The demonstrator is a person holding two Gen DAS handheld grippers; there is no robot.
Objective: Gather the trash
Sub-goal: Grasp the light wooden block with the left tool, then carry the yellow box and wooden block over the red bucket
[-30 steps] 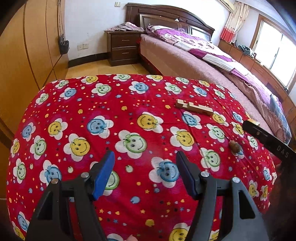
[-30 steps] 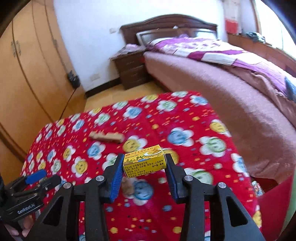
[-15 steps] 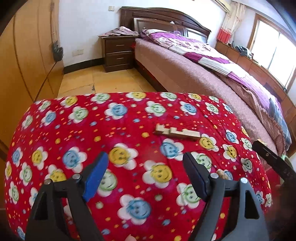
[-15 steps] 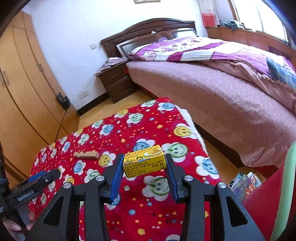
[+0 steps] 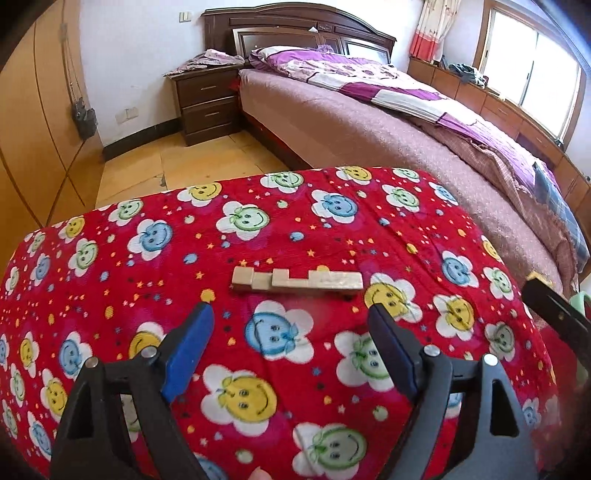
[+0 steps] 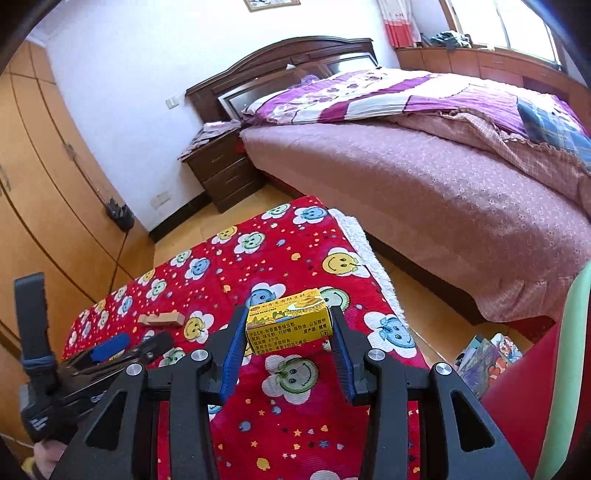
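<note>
Bedroom, daylit. White far wall (image 5: 140, 55). Dark wooden headboard (image 5: 295, 22) and bed (image 5: 369, 122) with purple quilt (image 5: 388, 85). Dark nightstand (image 5: 207, 99) left of bed. Orange-brown wardrobe (image 5: 33, 122) at left. Window (image 5: 532, 74) at right, red curtain (image 5: 428, 33) beside. Yellowish tiled floor (image 5: 192, 162).

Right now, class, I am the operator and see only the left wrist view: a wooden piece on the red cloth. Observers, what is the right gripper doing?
Observer: The right gripper is shut on a yellow box.
Operator: Any label?
Observer: Its top reads GREEN BEAN CAKE.
Operator: What's on the floor nearby?
Observer: Colourful printed papers lie on the floor, right of the red cloth.
</note>
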